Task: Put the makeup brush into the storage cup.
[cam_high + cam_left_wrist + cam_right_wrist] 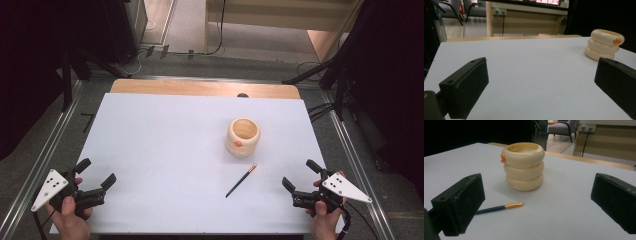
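Right hand-held gripper [300,178], lower right, jaws wide, empty; left hand-held gripper [95,176] same. Brush [241,180] mid-frame: light, thin, stiff, likely rolls — pinch dark handle mid-length. Cream holder [243,136] looks rigid.

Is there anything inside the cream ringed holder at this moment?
Looking down into the cream ringed holder from the high view, its inner wall and the visible part of the floor look bare. The near rim hides the closest part of the inside. The pen lies outside on the table.

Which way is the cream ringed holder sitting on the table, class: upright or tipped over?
Upright. The cream ringed holder rests on its base with its round mouth facing up, its three stacked rings level in the right gripper view. The pen lies beside it.
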Action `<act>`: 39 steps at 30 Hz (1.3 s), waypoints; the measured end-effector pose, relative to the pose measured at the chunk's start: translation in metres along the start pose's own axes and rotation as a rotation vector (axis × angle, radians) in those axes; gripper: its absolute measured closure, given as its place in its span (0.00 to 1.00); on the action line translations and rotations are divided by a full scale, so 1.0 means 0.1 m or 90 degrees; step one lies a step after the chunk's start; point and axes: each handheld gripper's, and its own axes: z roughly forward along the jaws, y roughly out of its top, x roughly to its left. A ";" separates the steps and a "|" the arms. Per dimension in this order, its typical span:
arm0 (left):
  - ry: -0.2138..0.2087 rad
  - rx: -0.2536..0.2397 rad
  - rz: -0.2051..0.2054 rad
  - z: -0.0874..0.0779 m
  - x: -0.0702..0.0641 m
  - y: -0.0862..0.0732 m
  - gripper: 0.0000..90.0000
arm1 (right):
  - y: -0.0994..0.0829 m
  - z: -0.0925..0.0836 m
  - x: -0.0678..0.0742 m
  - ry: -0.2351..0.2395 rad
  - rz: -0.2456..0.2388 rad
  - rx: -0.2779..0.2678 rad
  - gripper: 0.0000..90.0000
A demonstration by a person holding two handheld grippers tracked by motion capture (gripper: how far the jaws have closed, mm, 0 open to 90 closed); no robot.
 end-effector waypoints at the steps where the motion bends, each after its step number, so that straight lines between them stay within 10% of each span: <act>1: -0.002 0.002 0.001 0.01 -0.01 0.01 0.00 | 0.00 0.00 0.00 0.000 0.001 -0.001 0.00; 19: -0.083 0.090 0.050 0.43 -0.55 0.31 0.00 | 0.00 0.04 0.02 0.008 -0.001 0.010 0.00; 39: -0.177 0.186 0.074 1.04 -1.10 0.30 0.00 | 0.01 0.11 0.07 0.011 -0.014 0.027 0.06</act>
